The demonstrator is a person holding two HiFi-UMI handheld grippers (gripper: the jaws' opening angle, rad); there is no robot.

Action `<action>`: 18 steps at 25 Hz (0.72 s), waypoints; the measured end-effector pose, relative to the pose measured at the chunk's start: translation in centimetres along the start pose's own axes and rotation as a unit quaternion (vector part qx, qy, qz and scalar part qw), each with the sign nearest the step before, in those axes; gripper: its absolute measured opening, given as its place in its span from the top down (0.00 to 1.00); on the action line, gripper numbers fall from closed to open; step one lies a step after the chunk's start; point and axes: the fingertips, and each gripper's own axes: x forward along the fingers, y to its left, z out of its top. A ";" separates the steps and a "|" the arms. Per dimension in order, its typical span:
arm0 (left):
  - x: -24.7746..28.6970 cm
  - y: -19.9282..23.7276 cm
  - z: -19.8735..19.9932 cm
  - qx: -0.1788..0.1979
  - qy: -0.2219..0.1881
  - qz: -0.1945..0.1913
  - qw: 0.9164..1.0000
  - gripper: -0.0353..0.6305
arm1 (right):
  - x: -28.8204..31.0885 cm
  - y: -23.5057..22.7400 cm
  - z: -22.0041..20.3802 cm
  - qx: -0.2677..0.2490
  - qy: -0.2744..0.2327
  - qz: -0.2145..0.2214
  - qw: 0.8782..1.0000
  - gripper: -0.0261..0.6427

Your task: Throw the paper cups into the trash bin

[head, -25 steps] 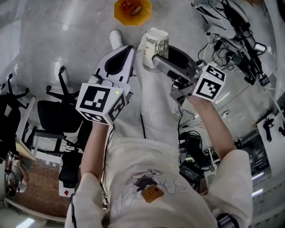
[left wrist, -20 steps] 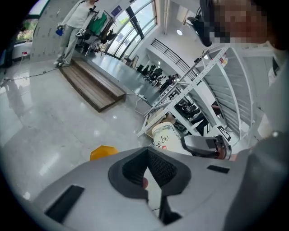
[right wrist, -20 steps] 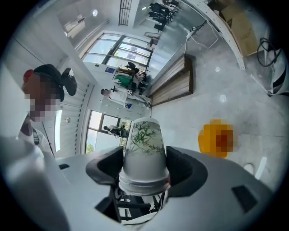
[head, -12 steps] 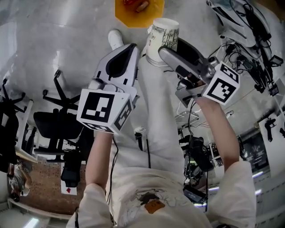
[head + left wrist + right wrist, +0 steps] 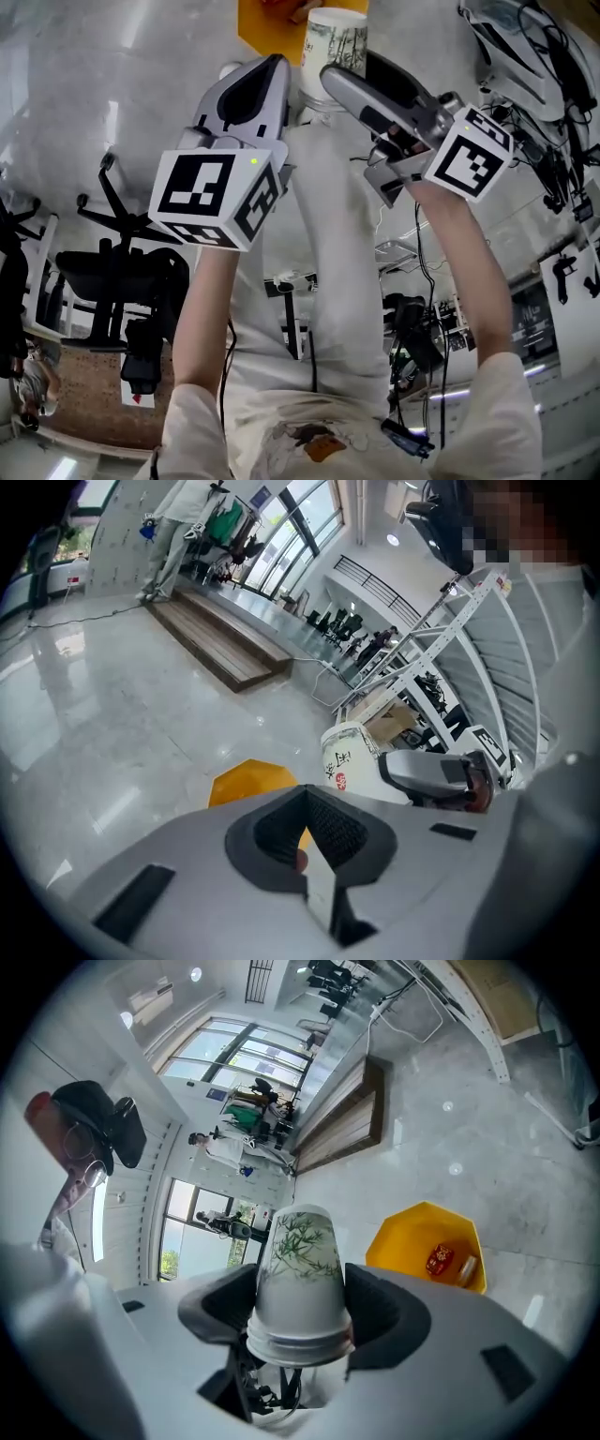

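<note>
Mid-carry by the look of it, not release yet. Got the paper cup (image 5: 302, 1251) clamped in the right hand-held gripper (image 5: 302, 1293), gripped on both sides just above the rim, base pointing away. Seeing a doubled rim edge, so possibly two cups nested; can't confirm. Holding it in the air short of the yellow trash bin (image 5: 405, 1241), off to the bin's left in the right gripper view and overlapping the bin's near edge in the head view. Sitting on the floor, open-topped, with a red item (image 5: 439, 1260) and a pale item (image 5: 466, 1267) inside.

Left hand-held gripper (image 5: 302, 799): closed together on nothing, aimed toward the bin, with the yellow showing just past its tips.

For a clean drop:
- Bring the cup fully over the bin's opening before parting the jaws; not there yet.
- Lower toward the bin's rim first. Light cup, likely to drift or bounce off the rim if let go high.
- Aim for the bin's centre, not its near edge.
- Don't squeeze harder; thin wall, probably crushes and sticks to a jaw.
- Hold the left one clear of the bin's opening to avoid clipping the cup.
</note>
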 end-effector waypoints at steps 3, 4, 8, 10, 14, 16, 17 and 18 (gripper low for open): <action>1.7 2.3 -1.1 -0.004 -0.005 0.012 1.000 0.94 | 1.5 -2.2 -0.5 -0.012 0.007 -0.008 1.000 0.51; 2.3 3.0 -1.5 -0.004 -0.005 0.015 1.000 0.94 | 2.1 -2.9 -0.6 -0.016 0.008 -0.012 1.000 0.51; 4.6 5.8 -3.0 -0.042 -0.001 0.015 0.999 0.94 | 3.7 -6.0 -1.4 -0.026 0.016 -0.031 0.999 0.51; 5.8 7.4 -3.4 -0.051 -0.001 0.021 0.998 0.94 | 4.6 -7.6 -1.7 -0.024 0.017 -0.038 0.999 0.51; 8.7 9.7 -5.0 -0.044 0.025 0.034 0.998 0.94 | 6.0 -10.7 -2.2 -0.024 0.021 -0.056 0.998 0.51; 10.0 10.3 -5.6 -0.068 0.038 0.026 0.997 0.94 | 6.5 -12.6 -2.5 -0.019 0.024 -0.076 0.997 0.51; 10.6 10.5 -5.7 -0.075 0.041 0.025 0.996 0.94 | 6.8 -13.5 -2.7 -0.017 0.026 -0.086 0.996 0.51; 11.1 10.8 -5.9 -0.073 0.045 0.027 0.996 0.94 | 7.1 -14.3 -2.8 -0.016 0.028 -0.093 0.995 0.51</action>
